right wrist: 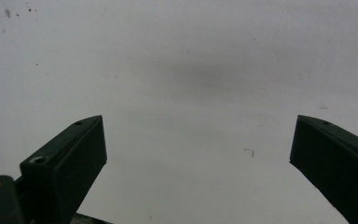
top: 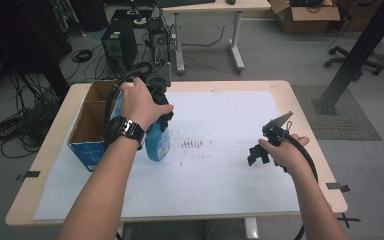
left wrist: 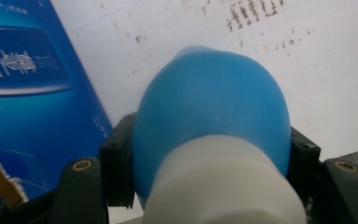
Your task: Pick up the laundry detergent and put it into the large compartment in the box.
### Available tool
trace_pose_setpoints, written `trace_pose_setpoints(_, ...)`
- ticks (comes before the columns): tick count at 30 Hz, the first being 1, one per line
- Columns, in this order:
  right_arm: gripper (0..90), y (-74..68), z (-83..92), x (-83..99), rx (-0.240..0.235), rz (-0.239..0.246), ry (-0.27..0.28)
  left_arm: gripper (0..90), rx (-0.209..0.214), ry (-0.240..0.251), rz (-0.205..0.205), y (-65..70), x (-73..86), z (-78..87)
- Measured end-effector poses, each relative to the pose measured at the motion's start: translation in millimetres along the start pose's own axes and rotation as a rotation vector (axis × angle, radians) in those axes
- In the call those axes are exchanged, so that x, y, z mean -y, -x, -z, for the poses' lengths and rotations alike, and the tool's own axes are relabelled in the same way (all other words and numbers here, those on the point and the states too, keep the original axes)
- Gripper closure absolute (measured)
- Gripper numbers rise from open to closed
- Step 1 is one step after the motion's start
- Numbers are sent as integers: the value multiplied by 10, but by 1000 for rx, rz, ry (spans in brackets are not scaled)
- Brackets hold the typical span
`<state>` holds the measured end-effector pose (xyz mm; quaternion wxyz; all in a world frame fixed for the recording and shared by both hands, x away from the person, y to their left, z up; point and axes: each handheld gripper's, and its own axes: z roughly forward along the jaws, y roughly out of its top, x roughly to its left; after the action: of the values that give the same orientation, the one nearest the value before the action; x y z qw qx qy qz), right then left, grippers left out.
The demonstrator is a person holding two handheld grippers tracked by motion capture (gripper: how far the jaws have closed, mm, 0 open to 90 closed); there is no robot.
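A blue bottle [top: 157,142] with a white neck stands on the white sheet beside an open cardboard box [top: 87,127]. My left gripper [top: 161,114] is shut on the blue bottle [left wrist: 212,126] from above, a jaw pressed against each side just below the white neck [left wrist: 223,184]. My right gripper [top: 256,154] hovers over the right part of the sheet, tilted downward. In the right gripper view my right gripper [right wrist: 198,144] stands open, with nothing but bare white sheet between its jaws.
The box [left wrist: 25,93] has blue printed sides and sits at the table's left edge. A white sheet [top: 220,120] with dark smudges [top: 192,144] covers the wooden table [top: 305,125]. Computer towers [top: 120,46], cables and another desk stand on the floor beyond.
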<state>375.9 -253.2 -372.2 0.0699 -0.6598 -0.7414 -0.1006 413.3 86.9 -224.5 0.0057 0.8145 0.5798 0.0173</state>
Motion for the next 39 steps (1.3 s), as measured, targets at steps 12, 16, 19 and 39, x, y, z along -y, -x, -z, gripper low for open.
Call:
trace_pose_setpoints(12, 38, -51, 8, -15, -6, 6, 0, 371, 3, 28, -7, -30, 22, 343)
trace_pose_setpoints(16, 38, -66, 7, -23, -10, 5, -3, 371, 3, 39, -8, -64, 26, 506)
trace_pose_setpoints(19, 38, -62, 4, -28, -11, 4, -1, 371, 0, 47, -10, -75, 29, 582)
trace_pose_setpoints(39, 38, -42, 28, -61, -14, -9, 3, 372, -1, 103, 38, -383, 73, 1123)
